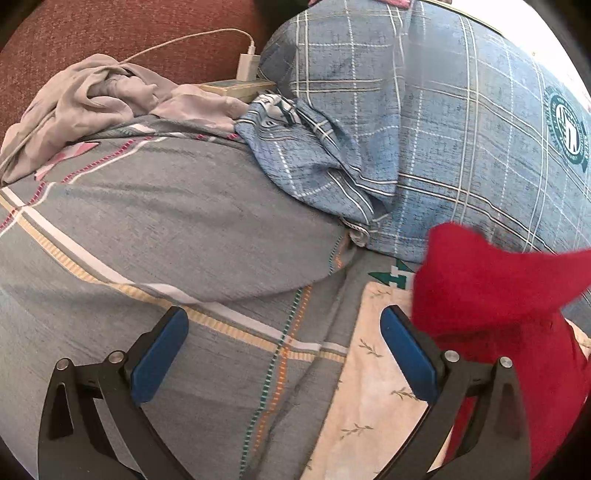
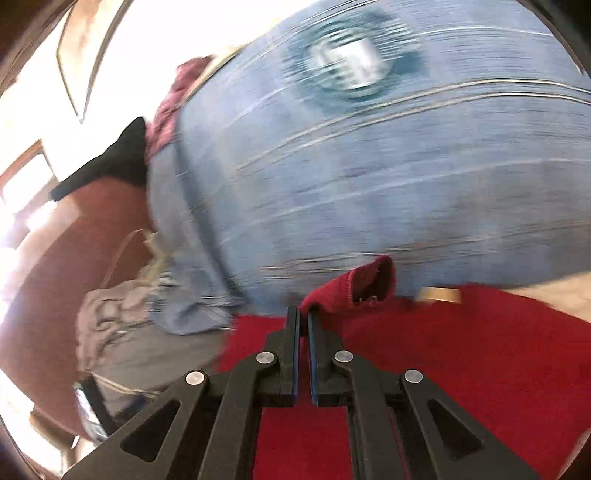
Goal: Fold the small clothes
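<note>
A red knitted garment (image 1: pixel 495 288) lies at the right of the bed on a cream leaf-print cloth (image 1: pixel 373 391), one part lifted and stretched to the right. My left gripper (image 1: pixel 284 332) stands open over the grey striped bedsheet (image 1: pixel 177 229), nothing between its blue pads; its right finger (image 1: pixel 406 350) is beside the red garment. In the blurred right wrist view my right gripper (image 2: pixel 303 317) is shut on an edge of the red garment (image 2: pixel 480 369), whose cuff (image 2: pixel 354 284) sticks up past the fingertips.
A blue plaid pillow (image 1: pixel 461 122) with a round green emblem fills the back right. A crumpled grey garment (image 1: pixel 92 99) lies at the back left by a white charger (image 1: pixel 248 64) and a book. A reddish headboard (image 1: pixel 110 29) stands behind.
</note>
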Tool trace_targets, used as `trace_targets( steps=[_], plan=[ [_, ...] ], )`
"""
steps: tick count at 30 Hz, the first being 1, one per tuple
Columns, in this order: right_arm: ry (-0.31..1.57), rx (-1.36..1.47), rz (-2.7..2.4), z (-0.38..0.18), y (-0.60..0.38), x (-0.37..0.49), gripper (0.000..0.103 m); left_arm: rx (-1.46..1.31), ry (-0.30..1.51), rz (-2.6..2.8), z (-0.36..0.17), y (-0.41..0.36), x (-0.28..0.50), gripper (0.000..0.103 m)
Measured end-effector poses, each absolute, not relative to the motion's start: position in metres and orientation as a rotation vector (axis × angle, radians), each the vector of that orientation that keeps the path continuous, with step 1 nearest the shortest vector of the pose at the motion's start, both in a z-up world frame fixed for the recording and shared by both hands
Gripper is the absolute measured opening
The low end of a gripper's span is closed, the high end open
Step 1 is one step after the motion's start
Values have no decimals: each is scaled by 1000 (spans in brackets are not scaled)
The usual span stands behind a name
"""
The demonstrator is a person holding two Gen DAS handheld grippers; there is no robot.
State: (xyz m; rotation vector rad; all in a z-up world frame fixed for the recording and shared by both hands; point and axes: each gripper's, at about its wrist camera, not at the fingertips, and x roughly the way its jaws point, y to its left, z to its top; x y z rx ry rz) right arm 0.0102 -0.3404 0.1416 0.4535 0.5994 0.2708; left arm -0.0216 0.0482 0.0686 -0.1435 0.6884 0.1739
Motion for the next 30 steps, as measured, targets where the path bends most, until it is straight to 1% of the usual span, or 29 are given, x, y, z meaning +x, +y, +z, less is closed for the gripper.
trace_targets(
  steps=[3, 5, 7, 8, 10, 11, 12, 14, 15, 18, 22, 23, 24, 25, 26, 30],
  plan=[
    [630, 468, 162, 124, -381, -8, 3, -134, 688, 151, 68, 41, -23, 103],
    [643, 424, 65, 111, -400, -17, 3, -122, 679, 134, 68, 34, -24, 103],
    [721, 410, 64, 89, -411, -14, 4, -108, 673, 112, 68, 26, -25, 103],
    [790, 422, 59, 75, -416, -11, 10, -99, 673, 102, 67, 22, -25, 103],
    [838, 479, 39, 61, -428, -13, 11, -75, 685, 79, 65, 14, -26, 103],
    [820, 506, 30, 59, -434, -19, 17, -66, 691, 65, 64, 10, -26, 103],
    [792, 523, 5, 59, -442, -26, 35, -59, 693, 49, 65, 7, -27, 103],
    [754, 545, -31, 60, -455, -33, 54, -47, 682, 21, 67, -1, -31, 103],
    [746, 556, -39, 59, -461, -33, 54, -38, 678, 9, 68, -6, -32, 103],
    [755, 570, -32, 58, -470, -23, 54, 2, 681, -15, 70, -22, -29, 103],
    [805, 483, 14, 48, -457, 3, 54, 10, 689, -29, 76, -33, -23, 103],
    [824, 450, 23, 45, -451, 13, 49, 3, 690, -34, 77, -34, -22, 103],
    [855, 412, 17, 40, -444, 25, 39, -1, 692, -39, 79, -36, -19, 103],
    [874, 391, 5, 34, -442, 27, 25, -2, 700, -45, 80, -39, -15, 103],
    [877, 375, -15, 31, -442, 28, 5, 0, 704, -49, 82, -41, -11, 103],
    [788, 342, -15, 51, -445, 14, 4, 12, 678, -58, 89, -51, 1, 103]
  ],
)
